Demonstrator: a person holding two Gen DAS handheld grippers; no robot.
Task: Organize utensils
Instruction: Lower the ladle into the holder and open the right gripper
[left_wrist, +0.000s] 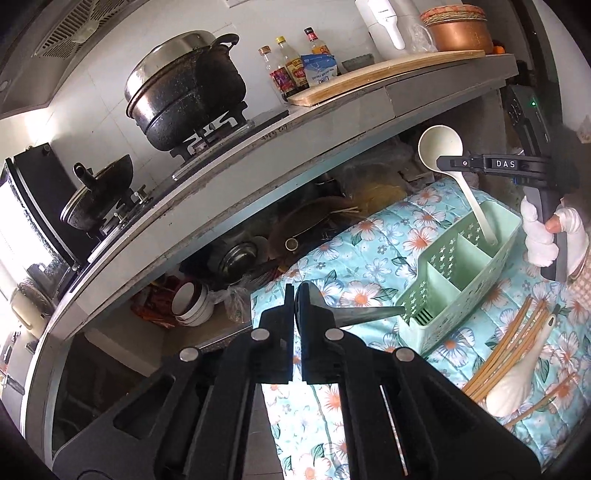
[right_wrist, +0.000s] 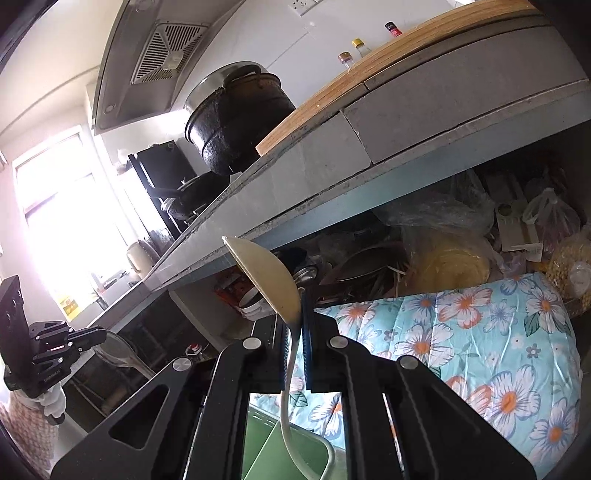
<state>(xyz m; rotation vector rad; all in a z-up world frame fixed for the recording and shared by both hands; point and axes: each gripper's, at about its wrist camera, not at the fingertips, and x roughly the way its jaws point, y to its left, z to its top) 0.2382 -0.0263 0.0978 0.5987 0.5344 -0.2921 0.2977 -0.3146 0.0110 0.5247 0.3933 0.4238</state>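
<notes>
The cream ladle (left_wrist: 441, 147) stands handle-down in the end compartment of the green utensil caddy (left_wrist: 458, 273), clamped by the right gripper (right_wrist: 295, 325). The left gripper (left_wrist: 294, 295) is clenched on a metal utensil (left_wrist: 354, 314), hovering over the floral cloth (left_wrist: 354, 258) near loose chopsticks (left_wrist: 513, 343).

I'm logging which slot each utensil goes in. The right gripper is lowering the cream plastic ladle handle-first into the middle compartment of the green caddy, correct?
Not quite: the left wrist view shows the cream plastic ladle, held by the right gripper, going handle-first into an end compartment of the green caddy, the one nearest that gripper, not the middle one.
</notes>
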